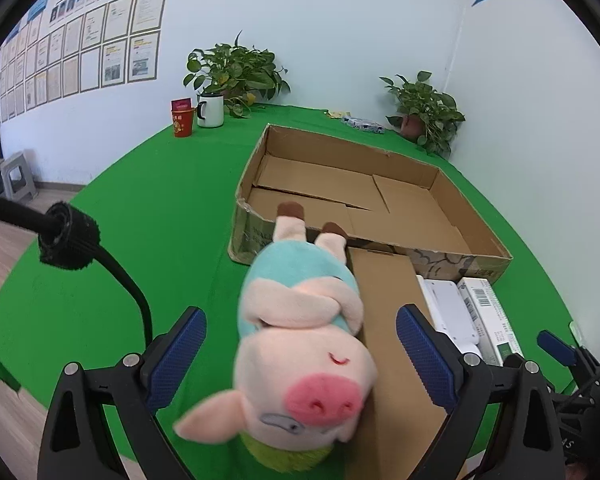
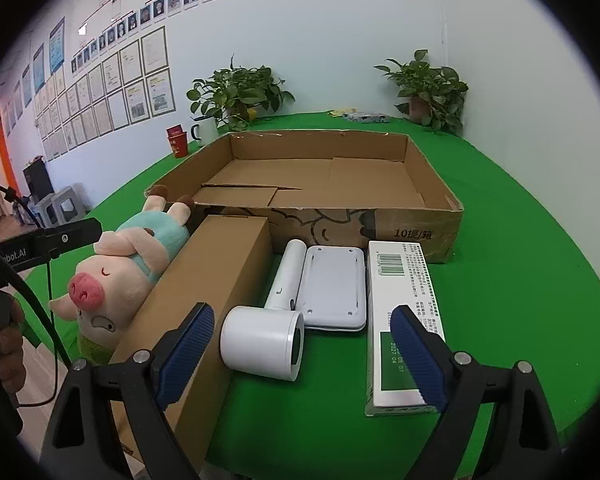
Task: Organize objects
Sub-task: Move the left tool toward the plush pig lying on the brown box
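A plush pig point(image 1: 304, 344) in a teal shirt lies on its back on the green table, leaning against a long brown carton point(image 1: 384, 320). My left gripper point(image 1: 302, 354) is open, its blue pads on either side of the pig's head without pressing it. In the right wrist view the pig point(image 2: 120, 268) lies left of the carton point(image 2: 204, 292). My right gripper point(image 2: 304, 354) is open over a white hair dryer point(image 2: 268, 328). Beside it lie a flat white device point(image 2: 334, 288) and a white-green box point(image 2: 404, 320). A wide open cardboard tray point(image 2: 416, 228) stands behind them, holding nothing.
Two potted plants point(image 2: 240, 92) point(image 2: 428, 88), a white mug point(image 2: 204, 130) and a red cup point(image 2: 178, 142) stand at the table's far edge. A small packet point(image 2: 366, 117) lies there too. A person's hand point(image 2: 6, 340) holds the left gripper's handle at the left table edge.
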{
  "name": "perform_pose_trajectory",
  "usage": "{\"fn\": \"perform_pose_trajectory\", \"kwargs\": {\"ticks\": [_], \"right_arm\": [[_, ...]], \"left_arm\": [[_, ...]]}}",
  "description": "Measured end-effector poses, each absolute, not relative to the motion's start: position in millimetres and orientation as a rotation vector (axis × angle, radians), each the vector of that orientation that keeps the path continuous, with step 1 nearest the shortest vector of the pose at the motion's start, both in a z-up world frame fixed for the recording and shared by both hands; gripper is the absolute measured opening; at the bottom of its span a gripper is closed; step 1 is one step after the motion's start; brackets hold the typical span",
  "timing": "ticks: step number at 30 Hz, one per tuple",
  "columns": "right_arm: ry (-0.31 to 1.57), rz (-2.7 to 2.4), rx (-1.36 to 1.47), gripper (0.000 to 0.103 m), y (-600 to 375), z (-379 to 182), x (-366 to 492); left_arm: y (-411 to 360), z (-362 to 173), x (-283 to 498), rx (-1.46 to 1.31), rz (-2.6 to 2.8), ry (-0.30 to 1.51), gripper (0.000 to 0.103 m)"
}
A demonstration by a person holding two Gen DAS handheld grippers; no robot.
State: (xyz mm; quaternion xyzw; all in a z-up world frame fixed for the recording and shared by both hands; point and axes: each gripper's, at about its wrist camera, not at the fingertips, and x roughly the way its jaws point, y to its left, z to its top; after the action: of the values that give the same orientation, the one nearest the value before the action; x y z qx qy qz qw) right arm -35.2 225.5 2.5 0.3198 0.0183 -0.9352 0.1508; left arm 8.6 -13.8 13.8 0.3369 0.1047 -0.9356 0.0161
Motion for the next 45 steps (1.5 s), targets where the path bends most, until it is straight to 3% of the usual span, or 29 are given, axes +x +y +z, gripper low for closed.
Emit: {"fn": "perform_pose_trajectory", "kwargs": {"ticks": [3, 8, 17, 23, 34, 38, 45], "right_arm": [[0.033, -2.629, 0.922, 0.089, 237.4, 2.3, -45.6], [-0.008, -2.67, 0.979, 0.089, 253.1, 4.4, -63.3], [0.059, -2.595, 1.094, 0.09, 265.5, -6.8, -86.3], [0.149, -2.57, 1.106, 0.09, 257.6, -12.4, -96.0], [0.115, -2.668, 1.201, 0.09, 241.6, -31.5, -105.8], [0.179, -2.755, 1.211, 0.09, 232.1, -31.7, -107.0], [0.102, -2.878, 1.208, 0.09, 235.5, -25.5, -103.1]], "left_arm": [[1.4, 17.4, 14.2, 1.051, -2.885, 0.331, 0.096], [36.5, 30.5, 10.3, 1.074, -2.818, 0.156, 0.096], [58.3, 35.2, -0.7, 1.108, -2.817, 0.185, 0.096], [35.9, 21.8, -3.7, 1.125, -2.811, 0.295, 0.096], [-11.9, 12.3, -30.0, 1.126, -2.967, 0.322, 0.096], [-29.5, 1.3, -48.0, 1.268, -3.027, 0.334, 0.096], [-35.4, -4.4, -62.9, 1.412, -3.119, 0.26, 0.096]]}}
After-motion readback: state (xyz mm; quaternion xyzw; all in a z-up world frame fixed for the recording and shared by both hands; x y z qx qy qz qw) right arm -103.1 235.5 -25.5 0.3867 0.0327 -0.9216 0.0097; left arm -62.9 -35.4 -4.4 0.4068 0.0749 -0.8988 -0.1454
